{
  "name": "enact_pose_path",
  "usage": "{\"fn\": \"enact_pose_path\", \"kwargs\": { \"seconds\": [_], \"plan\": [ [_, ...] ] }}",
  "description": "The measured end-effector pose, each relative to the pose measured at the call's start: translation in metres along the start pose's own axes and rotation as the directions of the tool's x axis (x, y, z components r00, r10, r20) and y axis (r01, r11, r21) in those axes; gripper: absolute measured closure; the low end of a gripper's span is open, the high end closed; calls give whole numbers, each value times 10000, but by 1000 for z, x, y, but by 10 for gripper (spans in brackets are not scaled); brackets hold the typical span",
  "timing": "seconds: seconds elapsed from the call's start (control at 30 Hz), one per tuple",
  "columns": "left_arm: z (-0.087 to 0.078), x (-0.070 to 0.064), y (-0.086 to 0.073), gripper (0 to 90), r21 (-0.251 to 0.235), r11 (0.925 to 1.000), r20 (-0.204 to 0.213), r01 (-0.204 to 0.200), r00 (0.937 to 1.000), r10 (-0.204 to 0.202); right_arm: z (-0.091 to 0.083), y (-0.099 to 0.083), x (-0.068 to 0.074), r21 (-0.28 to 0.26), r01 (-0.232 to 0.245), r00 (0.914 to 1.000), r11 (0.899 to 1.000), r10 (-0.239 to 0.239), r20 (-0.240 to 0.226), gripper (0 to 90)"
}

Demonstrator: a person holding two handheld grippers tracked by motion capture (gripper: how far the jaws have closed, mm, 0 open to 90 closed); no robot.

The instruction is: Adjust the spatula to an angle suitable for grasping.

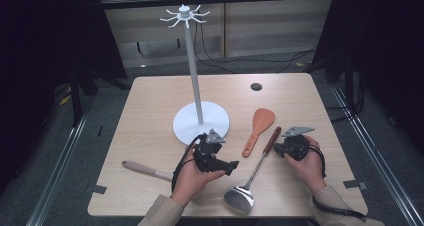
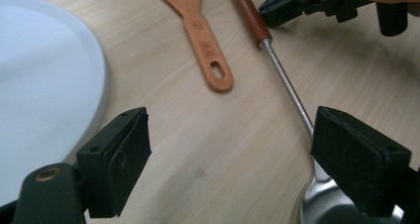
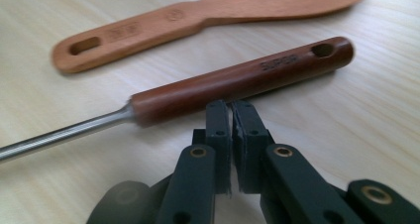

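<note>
Pale wooden table [image 1: 150, 116], dark surroundings. Item: metal spatula [image 1: 252, 173], brown handle, lying flat near the front edge, bowl toward the person. Right tool [image 1: 281, 149]: jaws together, empty, tips just beside the handle end. Left tool [image 1: 227, 167]: jaws apart, empty, near the steel shaft. Advice: part the right jaws first, then straddle the handle squarely. Clearance: wooden spatula [image 1: 259, 128] lies close alongside; white hook stand [image 1: 200, 120] behind; open room rightward.

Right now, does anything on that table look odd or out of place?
Nothing looks spilled or broken. The hook stand is bare, while the wooden spatula, metal spatula and a third utensil lie loose on the table.
</note>
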State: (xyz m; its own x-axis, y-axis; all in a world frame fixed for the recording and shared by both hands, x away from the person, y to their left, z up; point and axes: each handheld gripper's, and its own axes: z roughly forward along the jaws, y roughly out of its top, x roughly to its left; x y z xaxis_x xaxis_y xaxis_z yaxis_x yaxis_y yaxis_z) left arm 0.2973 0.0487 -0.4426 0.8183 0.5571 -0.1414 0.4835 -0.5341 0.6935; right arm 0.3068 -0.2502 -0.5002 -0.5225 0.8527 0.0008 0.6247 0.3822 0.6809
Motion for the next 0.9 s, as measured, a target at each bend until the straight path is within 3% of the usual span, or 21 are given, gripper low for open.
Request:
{"fn": "enact_pose_path", "kwargs": {
  "seconds": [0.1, 0.17, 0.3, 0.4, 0.43, 0.5, 0.6, 0.67, 0.73, 0.83, 0.9],
  "plan": [
    [6, -5, 1, 161, -76, 9999, 139, 109, 9998, -108, 0, 1, 6, 106, 89, 9998, 9999, -87, -174, 848],
    [9, -8, 4, 167, 250, 9995, 253, 169, 9995, -175, -1, 1, 7, 61, 35, 9994, 10000, -33, -331, 837],
    [16, -13, 11, 168, 375, 9988, 370, 324, 9987, -338, -10, 0, 3, -139, -90, 9998, 9999, 88, -195, 786],
    [26, -19, 19, 176, 642, 9976, 429, 264, 9986, -292, -19, -3, -1, -283, -482, 9988, 9984, 484, 60, 734],
    [28, -20, 22, 180, 929, 9957, 571, 28, 9983, -82, -22, -4, -1, -245, -600, 9981, 9979, 602, 96, 719],
    [33, -22, 26, 196, 1129, 9935, 711, -106, 9975, 26, -25, -6, -4, -398, -641, 9977, 9971, 648, 178, 655],
    [43, -28, 31, 245, 1245, 9920, 749, 207, 9967, -302, -32, -9, -9, -514, -753, 9963, 9958, 773, 380, 534],
    [48, -32, 33, 292, 1409, 9900, 639, 26, 9979, -118, -35, -12, -12, -553, -882, 9946, 9946, 910, 501, 458],
    [53, -34, 35, 336, 1468, 9891, 628, 118, 9978, -212, -38, -15, -16, -579, -1041, 9917, 9929, 1081, 691, 383],
    [59, -36, 37, 372, 1526, 9882, 381, 91, 9992, -151, -41, -17, -19, -636, -1155, 9892, 9913, 1206, 833, 333],
    [63, -37, 38, 406, 1593, 9872, 543, 27, 9985, -115, -42, -18, -20, -601, -1216, 9885, 9908, 1263, 832, 324]
  ]
}}
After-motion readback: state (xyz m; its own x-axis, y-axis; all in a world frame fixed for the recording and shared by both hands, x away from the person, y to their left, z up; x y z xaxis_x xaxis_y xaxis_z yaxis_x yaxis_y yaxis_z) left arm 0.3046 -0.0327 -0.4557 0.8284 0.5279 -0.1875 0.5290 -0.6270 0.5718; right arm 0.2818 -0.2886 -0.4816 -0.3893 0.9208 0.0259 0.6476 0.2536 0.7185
